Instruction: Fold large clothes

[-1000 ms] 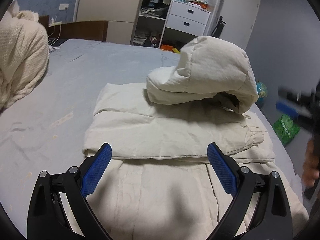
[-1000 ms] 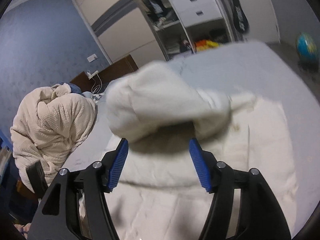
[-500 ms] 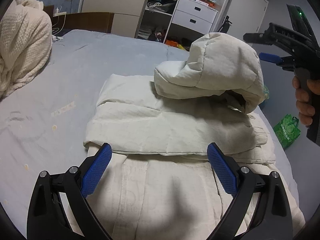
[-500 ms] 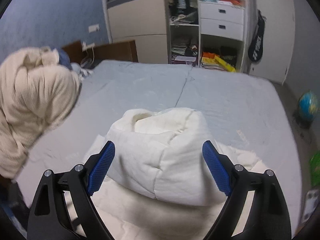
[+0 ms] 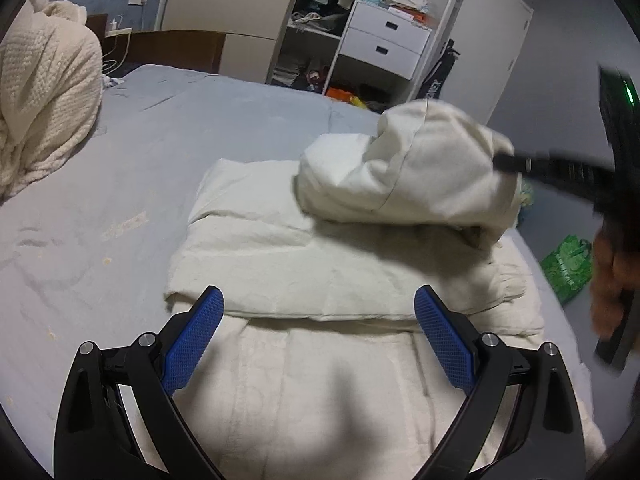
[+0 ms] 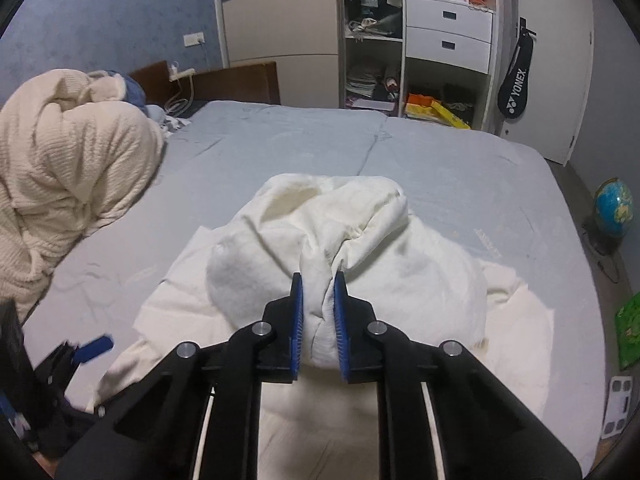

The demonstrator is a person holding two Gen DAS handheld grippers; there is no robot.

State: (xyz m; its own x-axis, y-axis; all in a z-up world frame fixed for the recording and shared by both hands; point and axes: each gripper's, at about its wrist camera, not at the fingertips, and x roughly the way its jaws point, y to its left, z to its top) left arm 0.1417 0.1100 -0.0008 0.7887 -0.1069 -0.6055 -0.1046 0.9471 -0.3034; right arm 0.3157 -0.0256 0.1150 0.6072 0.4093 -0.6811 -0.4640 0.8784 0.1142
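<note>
A cream padded hooded jacket [image 5: 320,272] lies partly folded on the grey-blue bed [image 5: 192,128], sleeves folded across its body. Its puffy hood [image 5: 412,168] stands up at the far right of the jacket. My left gripper [image 5: 318,320] is open and empty, hovering over the jacket's lower body. My right gripper [image 6: 318,304] is shut on the hood [image 6: 340,232], pinching a fold of its fabric. In the left wrist view the right gripper [image 5: 520,166] shows blurred at the hood's right side. The left gripper [image 6: 90,346] shows at the lower left of the right wrist view.
A cream knitted blanket [image 6: 68,168] is heaped on the bed's left side. An open wardrobe with white drawers [image 6: 448,36] stands behind the bed. A globe [image 6: 612,208] and a green bag [image 5: 568,268] sit on the floor to the right.
My right gripper came down onto the hood and closed on a fold of it; it was open above the hood before. My left gripper stayed open over the jacket's body.
</note>
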